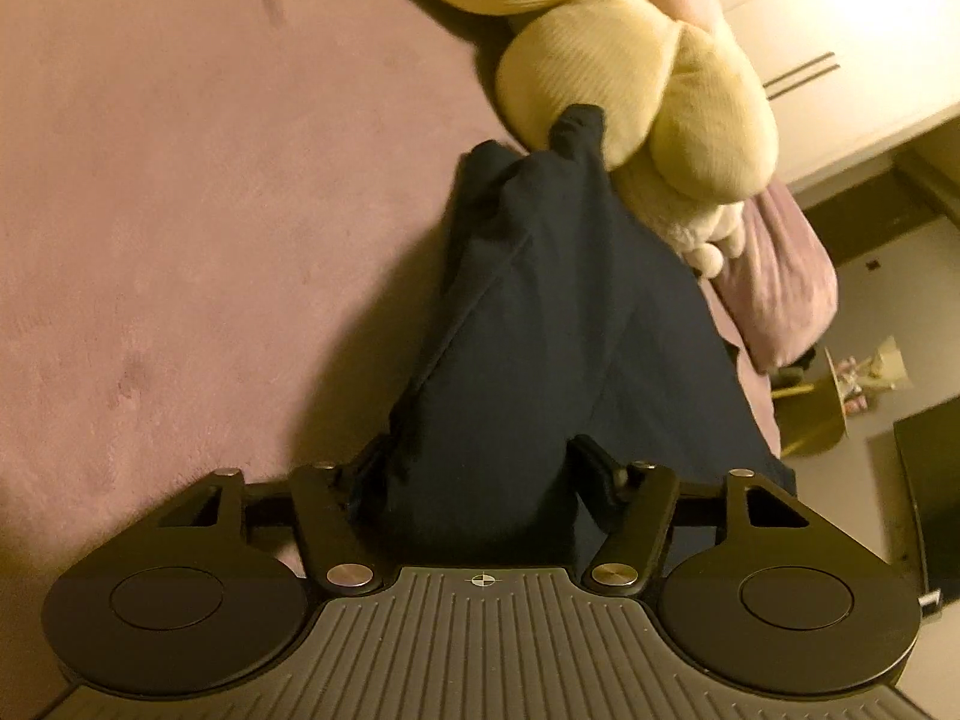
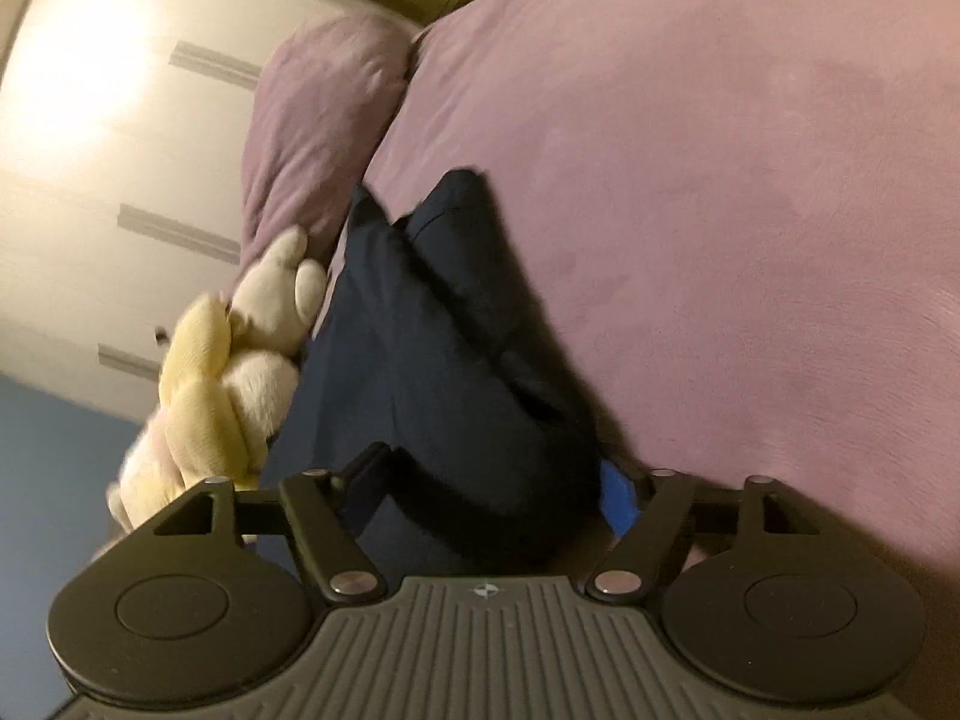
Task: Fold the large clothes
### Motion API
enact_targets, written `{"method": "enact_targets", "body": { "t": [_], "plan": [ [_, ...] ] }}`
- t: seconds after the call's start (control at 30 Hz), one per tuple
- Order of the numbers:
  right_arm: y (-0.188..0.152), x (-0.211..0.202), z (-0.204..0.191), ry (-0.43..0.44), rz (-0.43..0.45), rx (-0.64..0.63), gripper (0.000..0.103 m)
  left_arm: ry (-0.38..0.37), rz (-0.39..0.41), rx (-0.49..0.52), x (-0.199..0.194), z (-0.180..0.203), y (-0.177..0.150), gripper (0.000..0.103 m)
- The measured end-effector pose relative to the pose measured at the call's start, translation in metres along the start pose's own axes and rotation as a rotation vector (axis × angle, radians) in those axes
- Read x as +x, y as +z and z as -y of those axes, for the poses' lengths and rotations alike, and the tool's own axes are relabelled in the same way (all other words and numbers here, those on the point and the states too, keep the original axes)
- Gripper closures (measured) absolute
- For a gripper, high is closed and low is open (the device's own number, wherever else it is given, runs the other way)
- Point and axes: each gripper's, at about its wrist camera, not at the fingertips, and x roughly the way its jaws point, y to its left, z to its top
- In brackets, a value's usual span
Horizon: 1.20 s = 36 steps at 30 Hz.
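Note:
A dark navy garment (image 1: pixel 540 312) hangs stretched from my left gripper (image 1: pixel 480 474) down to the mauve bed (image 1: pixel 180 180); its far end touches the yellow plush toy (image 1: pixel 630 78). The left jaws are shut on the garment's near edge. In the right wrist view the same navy garment (image 2: pixel 432 348) hangs from my right gripper (image 2: pixel 492 492), whose jaws are shut on a bunched edge. A blue fingertip pad (image 2: pixel 618 498) shows beside the cloth. The fingertips themselves are mostly hidden by fabric.
A yellow and white plush toy (image 2: pixel 240 372) lies by a mauve pillow (image 2: pixel 324 120) at the bed's edge. A white wardrobe (image 2: pixel 90 120) stands beyond. Floor clutter and a dark box (image 1: pixel 930 480) sit beside the bed.

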Motion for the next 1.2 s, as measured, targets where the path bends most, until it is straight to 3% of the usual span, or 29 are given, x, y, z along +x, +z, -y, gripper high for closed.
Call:
{"method": "enact_targets", "body": {
  "t": [0.07,0.17,0.4,0.6,0.8,0.9,1.0,1.07,1.13,1.2],
  "plan": [
    [0.002,0.001,-0.01,-0.024,-0.019,-0.068,0.029,-0.018,-0.004,0.003,-0.002,-0.001,0.0,0.044],
    [0.0,-0.002,-0.009,-0.007,-0.022,-0.098,0.04,-0.031,-0.022,-0.04,0.002,-0.007,0.001,0.048],
    [-0.002,0.009,0.007,0.066,-0.003,0.064,0.067,-0.043,0.012,-0.017,-0.01,0.007,-0.001,0.067],
    [-0.017,-0.018,-0.015,0.098,0.074,0.0,0.078,-0.113,0.033,0.046,-0.053,0.024,-0.002,0.072],
    [-0.036,-0.062,-0.012,0.102,0.052,-0.043,0.079,-0.142,0.001,0.07,-0.119,0.011,-0.035,0.072],
    [-0.059,-0.1,0.0,0.098,0.018,-0.051,0.079,-0.107,-0.03,0.076,-0.153,-0.008,-0.061,0.07],
    [-0.09,-0.138,0.014,0.064,-0.022,-0.065,0.077,-0.019,-0.061,0.077,-0.17,-0.028,-0.085,0.062],
    [-0.11,-0.158,0.019,0.0,-0.035,-0.129,0.073,0.069,-0.046,0.065,-0.177,-0.039,-0.09,0.053],
    [-0.118,-0.169,0.016,-0.08,-0.035,-0.193,0.053,0.119,0.0,0.027,-0.185,-0.045,-0.088,0.051],
    [-0.114,-0.181,0.006,-0.184,0.011,-0.242,0.048,0.157,0.049,0.053,-0.193,-0.038,-0.084,0.046]
  ]
}}
